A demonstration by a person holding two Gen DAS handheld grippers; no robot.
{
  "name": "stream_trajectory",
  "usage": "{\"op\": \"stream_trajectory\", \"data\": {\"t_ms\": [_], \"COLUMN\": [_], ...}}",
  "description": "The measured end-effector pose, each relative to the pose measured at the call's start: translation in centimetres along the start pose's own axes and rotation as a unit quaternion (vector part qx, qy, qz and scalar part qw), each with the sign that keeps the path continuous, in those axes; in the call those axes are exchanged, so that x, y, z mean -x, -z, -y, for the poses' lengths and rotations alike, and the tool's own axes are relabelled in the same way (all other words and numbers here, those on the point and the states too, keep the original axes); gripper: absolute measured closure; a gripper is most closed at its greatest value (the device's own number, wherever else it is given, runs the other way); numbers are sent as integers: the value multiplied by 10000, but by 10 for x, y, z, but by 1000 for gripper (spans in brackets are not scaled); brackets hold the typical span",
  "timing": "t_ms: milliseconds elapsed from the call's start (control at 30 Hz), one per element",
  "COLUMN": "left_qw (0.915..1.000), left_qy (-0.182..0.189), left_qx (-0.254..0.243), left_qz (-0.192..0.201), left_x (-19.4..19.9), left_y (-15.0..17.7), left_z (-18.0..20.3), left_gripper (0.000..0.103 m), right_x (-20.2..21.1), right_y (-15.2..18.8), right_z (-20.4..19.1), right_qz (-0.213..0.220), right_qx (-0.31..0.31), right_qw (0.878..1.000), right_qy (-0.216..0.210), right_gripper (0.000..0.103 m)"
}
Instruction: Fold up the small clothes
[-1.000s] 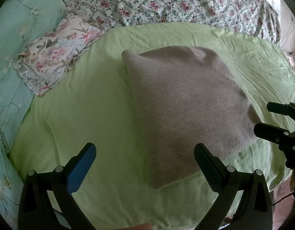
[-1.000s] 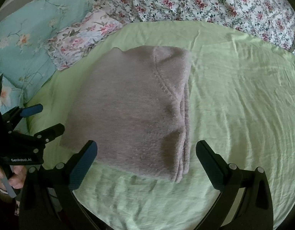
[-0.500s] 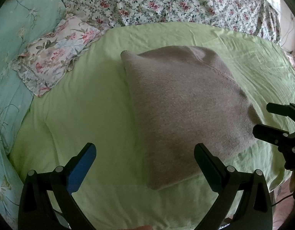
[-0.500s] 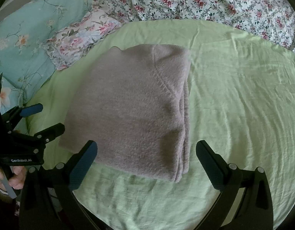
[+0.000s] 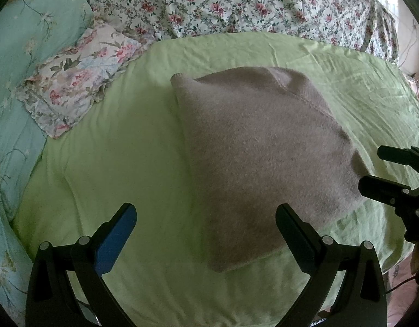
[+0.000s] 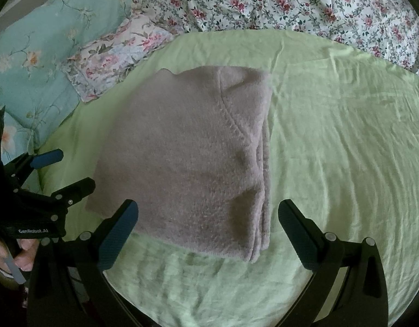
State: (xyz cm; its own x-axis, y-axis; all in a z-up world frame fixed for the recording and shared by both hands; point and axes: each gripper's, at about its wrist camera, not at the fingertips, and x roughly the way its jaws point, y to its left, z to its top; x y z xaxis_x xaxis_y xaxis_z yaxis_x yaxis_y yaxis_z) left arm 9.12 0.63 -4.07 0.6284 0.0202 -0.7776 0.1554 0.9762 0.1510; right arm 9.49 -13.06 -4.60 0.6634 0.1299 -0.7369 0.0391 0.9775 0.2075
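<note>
A grey-mauve fleece garment (image 5: 263, 158) lies folded into a thick rectangle on the light green sheet (image 5: 122, 150); in the right wrist view (image 6: 187, 163) its stacked folded edges run down its right side. My left gripper (image 5: 206, 218) is open and empty, held above the sheet near the garment's near left corner. My right gripper (image 6: 208, 215) is open and empty, held just short of the garment's near edge. Each gripper shows in the other's view, the right one (image 5: 372, 169) and the left one (image 6: 65, 171), both with jaws apart.
A floral pillow (image 5: 78, 81) and a turquoise floral quilt (image 5: 24, 41) lie to the left. A rose-print bedspread (image 5: 250, 2) covers the far side. The bed's edge drops off at the lower right (image 5: 400, 267).
Both grippers have drawn back slightly from the folded garment; the garment itself has not moved and both stay open.
</note>
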Motion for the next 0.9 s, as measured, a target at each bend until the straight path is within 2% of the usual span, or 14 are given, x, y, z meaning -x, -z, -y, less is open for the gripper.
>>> {"op": "stream_trajectory", "data": {"t_ms": [900], "left_qw": [10000], "left_qy": [-24], "left_qx": [-11], "left_qz": [19], "left_x": [2], "left_y": [-4], "left_z": [3], "left_gripper": [1], "right_x": [1], "right_y": [-6], "right_z": [-5], "right_qz": [37], "right_qx": [-22], "right_qw": [10000], "right_qy": [7], "right_gripper": [1]}}
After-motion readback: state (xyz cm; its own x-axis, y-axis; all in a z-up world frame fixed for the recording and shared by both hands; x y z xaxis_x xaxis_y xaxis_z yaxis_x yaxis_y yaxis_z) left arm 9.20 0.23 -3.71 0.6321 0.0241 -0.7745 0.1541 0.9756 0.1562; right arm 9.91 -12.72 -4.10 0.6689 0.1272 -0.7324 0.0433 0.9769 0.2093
